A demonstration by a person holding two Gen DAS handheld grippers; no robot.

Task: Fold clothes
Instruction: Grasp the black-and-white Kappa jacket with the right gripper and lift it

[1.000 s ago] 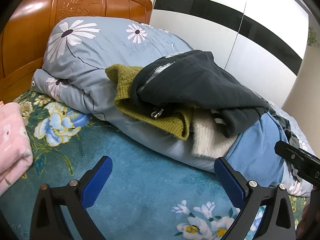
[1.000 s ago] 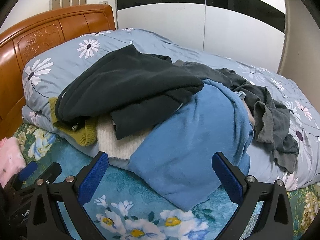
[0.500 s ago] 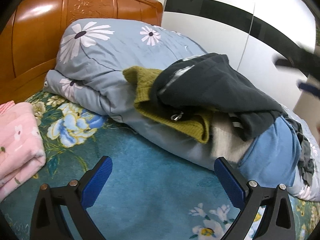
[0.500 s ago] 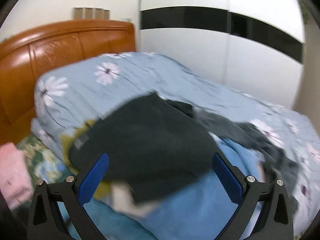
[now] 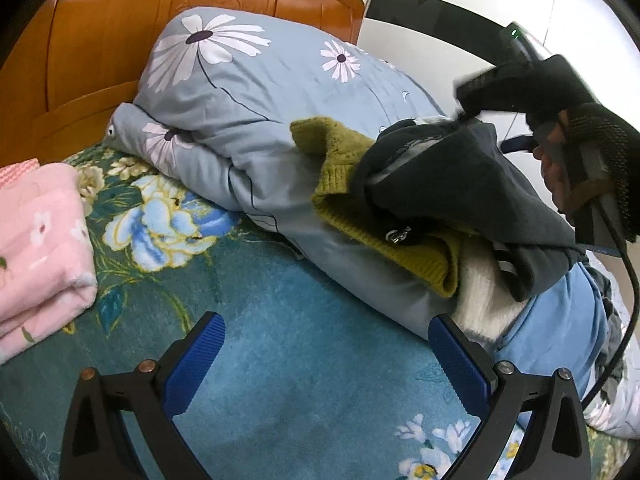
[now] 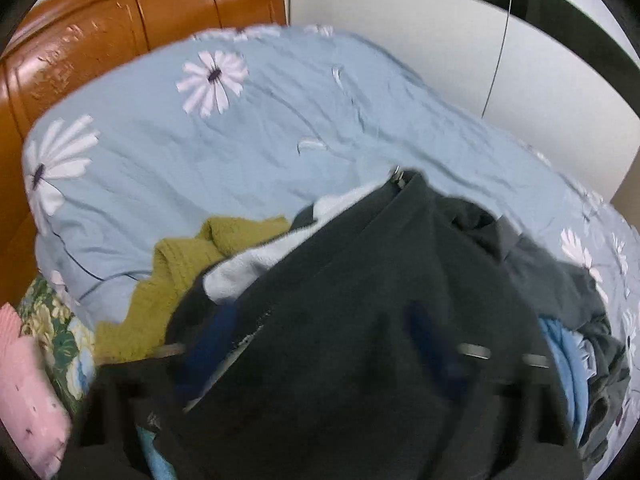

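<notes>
Blurring swallows most of the right wrist view, where the dark grey fleece jacket point(image 6: 360, 340) fills the lower half and hides the right gripper point(image 6: 320, 356); only smeared traces of its blue pads point(image 6: 424, 336) show through, with jacket cloth between the closing jaws, and whether the pads press yet cannot be told; in the left wrist view that gripper is cut to a black body above the jacket's top, held by a gloved hand point(image 5: 592, 168) with a cable trailing off the right edge. The jacket point(image 5: 460, 184) tops a heap of clothes on the folded floral quilt point(image 5: 248, 92) near the headboard point(image 5: 120, 32) end of the bed; its long axis runs from the quilt's crest down toward the bed's right side, collar and zip pull at the upper end; beneath it lie an olive knit sweater point(image 5: 360, 208), a white fuzzy garment point(image 5: 484, 300) and a light blue garment point(image 5: 560, 328), each partly covered. The left gripper point(image 5: 324, 364) hangs over the teal flowered bedsheet point(image 5: 300, 340), fingers spread wide, nothing between them; a folded pink blanket point(image 5: 40, 248) is cut off at the left edge.
</notes>
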